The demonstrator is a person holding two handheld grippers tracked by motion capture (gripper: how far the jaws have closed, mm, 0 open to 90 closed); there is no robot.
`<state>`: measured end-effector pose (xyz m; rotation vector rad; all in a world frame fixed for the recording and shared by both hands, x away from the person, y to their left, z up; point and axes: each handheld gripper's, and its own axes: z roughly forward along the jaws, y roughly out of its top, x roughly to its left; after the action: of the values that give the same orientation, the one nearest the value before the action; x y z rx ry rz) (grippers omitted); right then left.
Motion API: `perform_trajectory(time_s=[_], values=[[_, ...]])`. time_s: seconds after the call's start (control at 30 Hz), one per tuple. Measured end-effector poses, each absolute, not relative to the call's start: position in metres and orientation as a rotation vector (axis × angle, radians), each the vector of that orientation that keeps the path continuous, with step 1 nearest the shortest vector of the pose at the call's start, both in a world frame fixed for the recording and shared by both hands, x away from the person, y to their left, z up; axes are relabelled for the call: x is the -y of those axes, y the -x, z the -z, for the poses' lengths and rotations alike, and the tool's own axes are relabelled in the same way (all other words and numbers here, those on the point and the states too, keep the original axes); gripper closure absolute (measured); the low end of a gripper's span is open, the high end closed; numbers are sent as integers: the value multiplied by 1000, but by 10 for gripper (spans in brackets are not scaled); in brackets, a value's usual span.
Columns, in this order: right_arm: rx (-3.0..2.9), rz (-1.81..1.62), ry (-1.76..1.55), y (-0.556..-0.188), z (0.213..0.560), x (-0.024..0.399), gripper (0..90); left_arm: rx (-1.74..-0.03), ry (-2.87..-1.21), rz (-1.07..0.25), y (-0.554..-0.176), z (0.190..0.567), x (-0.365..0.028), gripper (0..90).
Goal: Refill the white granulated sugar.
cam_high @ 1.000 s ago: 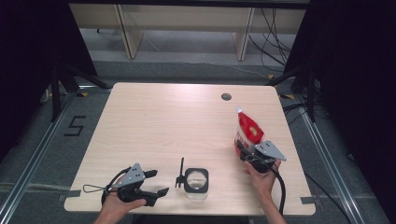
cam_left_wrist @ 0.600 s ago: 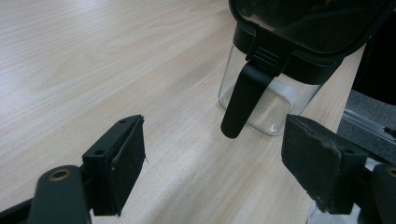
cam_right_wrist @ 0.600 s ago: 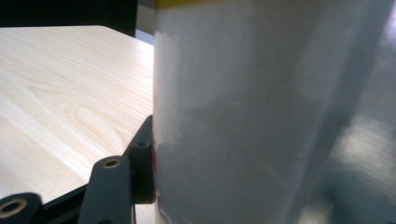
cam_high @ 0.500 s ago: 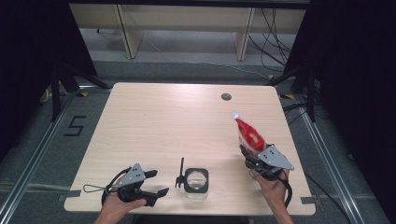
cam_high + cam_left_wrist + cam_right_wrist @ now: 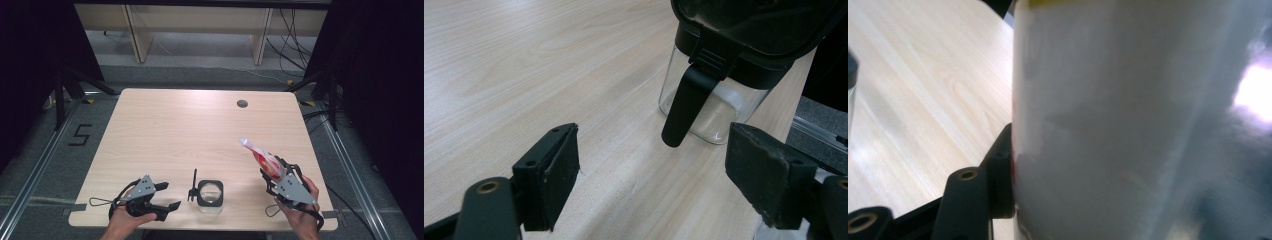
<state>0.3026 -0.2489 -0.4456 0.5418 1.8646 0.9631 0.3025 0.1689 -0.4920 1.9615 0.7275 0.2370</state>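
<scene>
Since a second ago our right gripper [image 5: 274, 172] has lifted the red-and-white pouch [image 5: 262, 159] off the table [image 5: 190, 125] and tipped it toward the jar [image 5: 210, 196]. From above we see the pouch clamped, slanting over the near right corner. Our left gripper [image 5: 651, 165] gapes empty; its own view reveals the jar's hanging black latch [image 5: 684, 107].

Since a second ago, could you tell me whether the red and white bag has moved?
Yes. The red and white bag, clamped in the right gripper, has tilted left, toward the glass jar.
</scene>
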Motion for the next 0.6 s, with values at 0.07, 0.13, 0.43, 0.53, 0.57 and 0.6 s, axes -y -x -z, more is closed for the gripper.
perform_trajectory(time_s=[0.07, 0.13, 0.43, 0.53, 0.57, 0.6], values=[[-1876, -923, -491, -298, 444, 247, 430, -740, -1970, -240, -302, 491, -170, 213], [-1887, -884, -453, -293, 442, 244, 430, -752, -1963, -232, -302, 492, -170, 213], [-1908, -704, -258, -271, 442, 231, 431, -732, -1971, -245, -303, 491, -170, 212], [-1917, -665, -231, -266, 445, 228, 431, -748, -1965, -246, -303, 491, -172, 210], [-1920, -646, -219, -265, 445, 227, 431, -740, -1966, -247, -303, 491, -172, 210], [-1924, -639, -211, -265, 446, 226, 431, -742, -1965, -247, -303, 491, -172, 210]])
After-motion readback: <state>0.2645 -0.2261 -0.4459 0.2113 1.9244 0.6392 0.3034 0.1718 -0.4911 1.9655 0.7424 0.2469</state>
